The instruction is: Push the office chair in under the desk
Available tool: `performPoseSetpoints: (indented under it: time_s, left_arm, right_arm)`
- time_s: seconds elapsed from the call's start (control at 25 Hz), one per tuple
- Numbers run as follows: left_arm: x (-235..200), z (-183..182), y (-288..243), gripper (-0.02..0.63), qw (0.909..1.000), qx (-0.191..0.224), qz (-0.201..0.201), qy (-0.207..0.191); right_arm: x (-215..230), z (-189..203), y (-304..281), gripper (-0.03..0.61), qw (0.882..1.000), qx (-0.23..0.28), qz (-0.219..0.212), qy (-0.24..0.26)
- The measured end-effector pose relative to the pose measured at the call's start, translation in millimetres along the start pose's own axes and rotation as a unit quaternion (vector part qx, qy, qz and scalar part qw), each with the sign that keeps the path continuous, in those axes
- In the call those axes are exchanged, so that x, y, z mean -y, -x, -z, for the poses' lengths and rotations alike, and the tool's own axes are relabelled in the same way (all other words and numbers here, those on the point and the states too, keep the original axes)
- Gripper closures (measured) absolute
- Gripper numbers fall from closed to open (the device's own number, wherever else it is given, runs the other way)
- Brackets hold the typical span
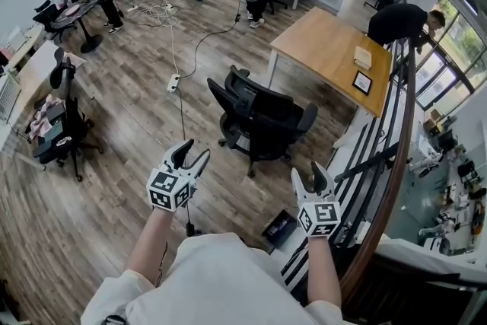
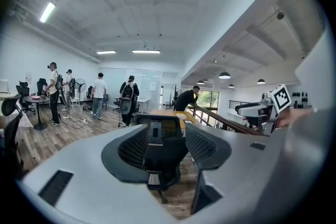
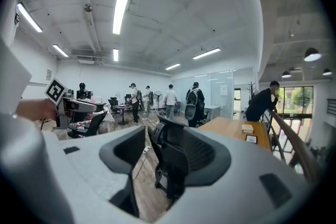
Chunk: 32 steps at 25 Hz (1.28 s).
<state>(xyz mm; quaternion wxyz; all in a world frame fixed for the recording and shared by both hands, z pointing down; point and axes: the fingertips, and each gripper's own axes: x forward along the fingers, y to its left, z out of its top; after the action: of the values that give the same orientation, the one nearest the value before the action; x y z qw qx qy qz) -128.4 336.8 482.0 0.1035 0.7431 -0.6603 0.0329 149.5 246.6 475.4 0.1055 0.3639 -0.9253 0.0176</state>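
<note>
- Head view: the office chair (image 1: 262,118) stands on the wood floor just off the near corner of the desk (image 1: 327,49), pulled out and not under the top.
- The left gripper (image 1: 194,156) is held up on the near side of the chair, farther from the desk than the chair is. Its jaws are spread and touch nothing.
- The right gripper (image 1: 308,177) is also short of the chair, on the side of the desk where the railing (image 1: 396,164) runs. Its jaws stand apart and are empty.
- A small box (image 1: 363,57) and a dark frame (image 1: 363,82) lie on the desk near its railing edge. A person (image 1: 399,23) leans on the railing at the desk's far end.
- Left gripper view: the left gripper (image 2: 168,144) has its jaws wide apart, with no pad pressing on anything. The chair (image 2: 163,162) shows through the gap, clear of both jaws, its back and headrest turned this way. The desk (image 2: 170,113) is right behind it.
- Right gripper view: the right gripper (image 3: 165,157) is spread open and holds nothing. The chair (image 3: 178,155) shows in the gap, clear of the jaws and just left of the desk (image 3: 231,126). The person (image 3: 262,102) stands bent over at the desk's far side.
</note>
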Motion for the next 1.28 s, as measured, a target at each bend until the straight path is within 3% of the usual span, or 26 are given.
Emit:
performPoseSetpoints:
  time_s: [0.4, 0.68, 0.92, 1.28]
  left_arm:
    - [9, 2, -24, 0.397, 0.9998, 0.002, -0.022, -0.001]
    - [-7, 1, -48, 0.397, 0.9997, -0.007, -0.022, 0.002]
    - [-44, -7, -90, 0.397, 0.9998, -0.016, -0.005, -0.012]
    - [-104, -4, -166, 0.397, 0.9972, -0.046, 0.055, -0.020]
  right_arm:
    - [34, 12, -14, 0.367, 1.000, -0.008, -0.019, -0.003]
    - [41, 14, -43, 0.367, 1.000, -0.016, -0.023, -0.007]
    - [46, 11, -87, 0.367, 1.000, -0.028, -0.006, -0.012]
    - [47, 19, -155, 0.368, 0.997, -0.062, 0.036, -0.016]
